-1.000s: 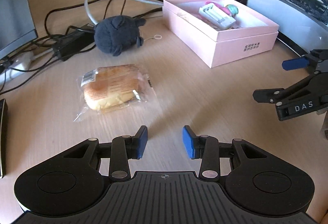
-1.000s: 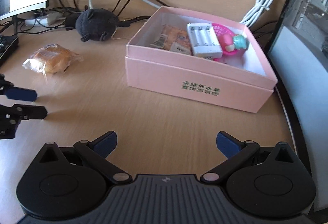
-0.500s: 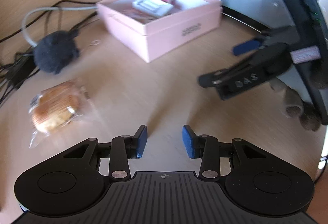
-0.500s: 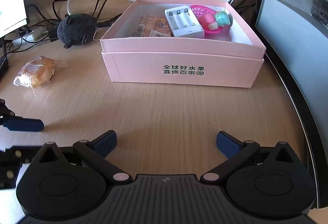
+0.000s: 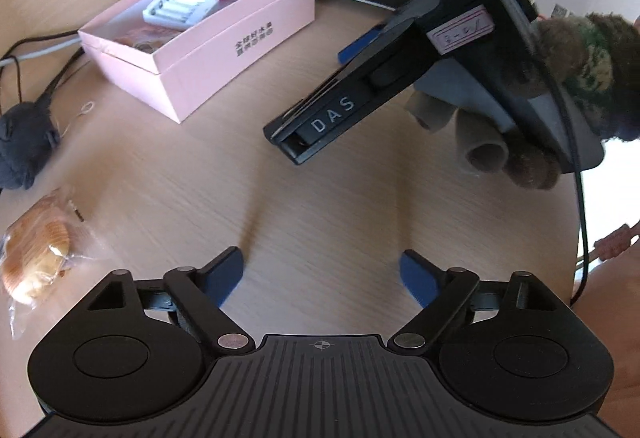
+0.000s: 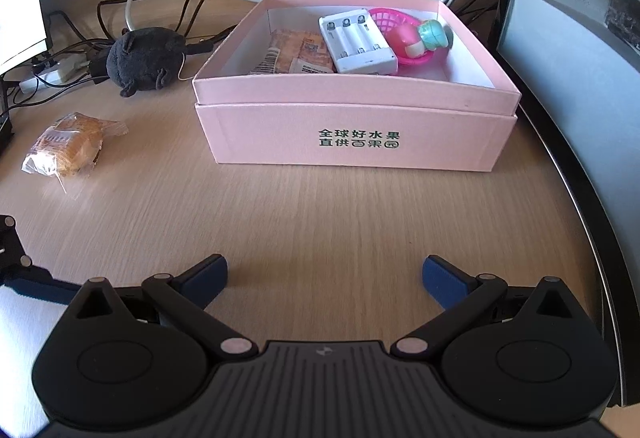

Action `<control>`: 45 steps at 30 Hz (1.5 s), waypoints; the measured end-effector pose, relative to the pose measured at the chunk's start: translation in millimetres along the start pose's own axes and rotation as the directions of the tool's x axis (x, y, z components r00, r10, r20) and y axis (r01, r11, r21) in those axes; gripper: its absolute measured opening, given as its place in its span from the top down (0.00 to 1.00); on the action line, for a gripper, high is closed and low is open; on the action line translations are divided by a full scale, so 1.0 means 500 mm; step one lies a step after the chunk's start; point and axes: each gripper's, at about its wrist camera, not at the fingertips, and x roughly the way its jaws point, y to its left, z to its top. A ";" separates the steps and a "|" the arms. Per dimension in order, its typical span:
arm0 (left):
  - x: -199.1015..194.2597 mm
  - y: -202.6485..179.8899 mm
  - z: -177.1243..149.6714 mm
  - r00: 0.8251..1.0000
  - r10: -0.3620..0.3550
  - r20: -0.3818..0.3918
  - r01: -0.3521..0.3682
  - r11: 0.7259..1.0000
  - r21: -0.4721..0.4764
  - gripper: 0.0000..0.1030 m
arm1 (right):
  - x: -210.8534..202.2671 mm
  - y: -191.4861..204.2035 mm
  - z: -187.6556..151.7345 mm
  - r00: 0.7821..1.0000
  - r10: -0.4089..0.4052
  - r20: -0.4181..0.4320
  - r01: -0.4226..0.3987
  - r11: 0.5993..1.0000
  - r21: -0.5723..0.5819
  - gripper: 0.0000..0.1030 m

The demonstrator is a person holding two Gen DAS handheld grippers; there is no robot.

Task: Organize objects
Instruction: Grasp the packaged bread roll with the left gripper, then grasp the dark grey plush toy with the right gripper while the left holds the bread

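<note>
The left gripper (image 5: 322,274) has rolled off the wrapped bun (image 5: 34,256), now at its 9 o'clock; jaws opening, nothing between. That bun looks light, squishy, crinkly-slick, so I'd pinch across its middle gently. Pink box (image 6: 356,133) sits at 12 o'clock from the right gripper (image 6: 324,276), whose jaws are spread and empty.

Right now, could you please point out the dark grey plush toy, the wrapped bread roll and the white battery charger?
dark grey plush toy (image 6: 146,59), right wrist view, middle of its body.
wrapped bread roll (image 6: 70,143), right wrist view, centre of the bun.
white battery charger (image 6: 357,40), right wrist view, its slotted top.
</note>
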 end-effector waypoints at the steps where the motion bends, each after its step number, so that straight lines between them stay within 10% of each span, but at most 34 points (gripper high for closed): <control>1: -0.011 0.015 -0.004 1.000 0.005 0.006 -0.005 0.999 -0.034 0.19 | 0.002 0.001 0.000 1.000 0.000 0.005 0.000 1.000 -0.001 0.00; 9: -0.150 0.222 0.025 0.950 0.293 0.108 -0.303 0.950 0.082 0.24 | 0.006 0.011 0.001 1.000 -0.010 0.015 0.010 1.000 0.009 0.00; 15: -0.072 0.314 0.038 0.973 0.229 -0.032 -0.223 0.965 0.136 0.23 | -0.006 0.024 0.003 0.998 0.042 -0.045 -0.042 0.999 -0.007 0.00; 24: -0.056 0.367 0.003 0.983 0.180 -0.048 -0.185 0.974 -0.127 0.36 | -0.088 0.061 0.053 0.995 0.091 0.044 -0.088 0.994 -0.065 0.00; 29: -0.161 0.357 -0.090 0.978 0.204 0.040 -0.168 0.890 -0.425 0.40 | -0.111 0.150 0.155 0.971 0.139 0.195 -0.099 0.975 -0.201 0.00; 37: -0.290 0.236 -0.239 0.941 0.329 0.084 -0.154 0.633 -0.759 0.41 | 0.087 0.309 0.321 0.976 0.157 0.150 -0.109 0.952 -0.286 0.00; 42: -0.333 0.187 -0.286 0.928 0.373 0.012 -0.229 0.594 -0.772 0.41 | 0.183 0.354 0.353 0.990 0.104 0.097 -0.070 0.952 -0.299 0.02; 45: -0.344 0.173 -0.306 0.926 0.377 -0.010 -0.241 0.573 -0.783 0.41 | 0.182 0.370 0.346 0.989 0.130 0.066 -0.105 0.949 -0.297 0.23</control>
